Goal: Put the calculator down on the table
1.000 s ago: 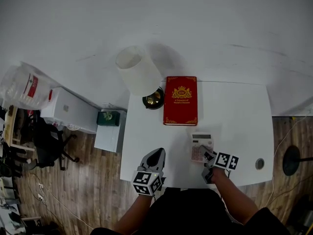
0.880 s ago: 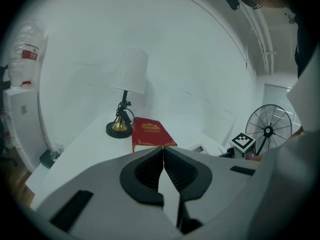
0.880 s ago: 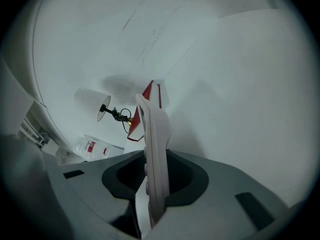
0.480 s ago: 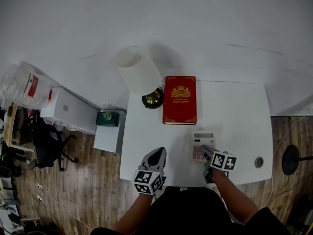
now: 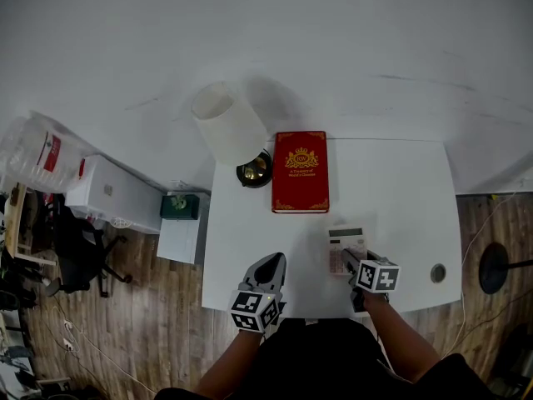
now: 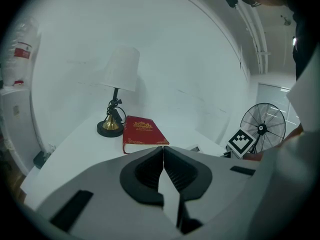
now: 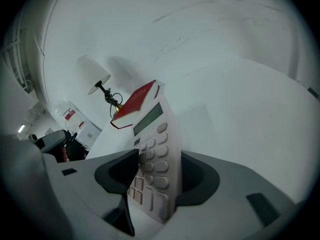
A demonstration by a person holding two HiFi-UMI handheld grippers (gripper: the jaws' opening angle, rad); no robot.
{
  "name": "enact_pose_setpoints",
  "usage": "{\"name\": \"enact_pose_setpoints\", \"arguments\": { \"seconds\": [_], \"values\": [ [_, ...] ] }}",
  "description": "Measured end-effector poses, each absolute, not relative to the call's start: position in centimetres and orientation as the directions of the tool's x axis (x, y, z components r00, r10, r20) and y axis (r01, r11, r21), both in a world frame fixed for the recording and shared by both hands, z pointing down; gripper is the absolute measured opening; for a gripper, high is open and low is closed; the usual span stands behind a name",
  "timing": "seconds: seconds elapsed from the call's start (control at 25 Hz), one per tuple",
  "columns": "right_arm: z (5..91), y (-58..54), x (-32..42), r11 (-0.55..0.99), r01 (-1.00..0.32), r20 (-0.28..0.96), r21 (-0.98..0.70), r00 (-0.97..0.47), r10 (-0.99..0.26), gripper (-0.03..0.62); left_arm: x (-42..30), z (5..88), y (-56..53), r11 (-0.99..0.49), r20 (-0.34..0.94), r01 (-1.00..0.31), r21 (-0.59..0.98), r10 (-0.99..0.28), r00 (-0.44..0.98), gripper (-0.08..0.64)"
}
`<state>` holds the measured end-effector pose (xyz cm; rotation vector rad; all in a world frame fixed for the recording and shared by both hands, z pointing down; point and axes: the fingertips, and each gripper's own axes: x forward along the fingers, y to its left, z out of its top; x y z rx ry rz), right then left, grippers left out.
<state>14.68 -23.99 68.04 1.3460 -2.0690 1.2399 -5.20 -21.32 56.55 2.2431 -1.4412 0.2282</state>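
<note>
The pale calculator (image 5: 344, 247) with pink keys rests on the white table (image 5: 400, 190), near its front edge. My right gripper (image 5: 353, 264) reaches it from the near side. In the right gripper view the calculator (image 7: 155, 149) stands tilted between the jaws of the right gripper (image 7: 159, 156), which have just been opening. A dark gap shows beside its key face, so the pads do not press on it. My left gripper (image 5: 268, 267) hovers at the front left of the table, and its jaws (image 6: 163, 149) meet with nothing between them.
A red book (image 5: 301, 172) lies at the back middle of the table, with a white-shaded lamp (image 5: 229, 127) on a brass foot to its left. A round cable hole (image 5: 438, 272) sits front right. A floor fan (image 6: 262, 129) stands off to the right, and a low cabinet (image 5: 117, 192) to the left.
The right gripper has rolled at the calculator's near end and its marker cube shows a different face. The calculator stays at the same spot. The left gripper has not moved.
</note>
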Motion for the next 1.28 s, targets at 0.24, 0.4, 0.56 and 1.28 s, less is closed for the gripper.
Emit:
{"name": "enact_pose_setpoints", "arguments": {
  "seconds": [0.24,0.4,0.56,1.28],
  "values": [
    [68.5,-23.3,16.0,0.142,-0.903,0.735,-0.406,-0.415,-0.536,0.281,-4.6,57.1,-21.3,-0.35,0.379,-0.887,0.302,-0.809,0.449,0.021],
    [68.2,-23.6,16.4,0.19,-0.92,0.744,-0.344,-0.39,-0.543,0.303,-4.1,57.3,-21.2,-0.359,0.38,-0.881,0.306,-0.803,0.459,0.022],
    [68.5,-23.6,17.2,0.239,-0.937,0.768,-0.256,-0.347,-0.538,0.302,-4.3,57.6,-21.1,-0.356,0.387,-0.882,0.309,-0.8,0.459,0.021],
    [61.0,-24.5,16.6,0.343,-0.918,0.649,-0.197,-0.385,-0.656,0.275,-3.4,57.3,-21.6,-0.385,0.378,-0.866,0.32,-0.786,0.489,0.021]
  ]
}}
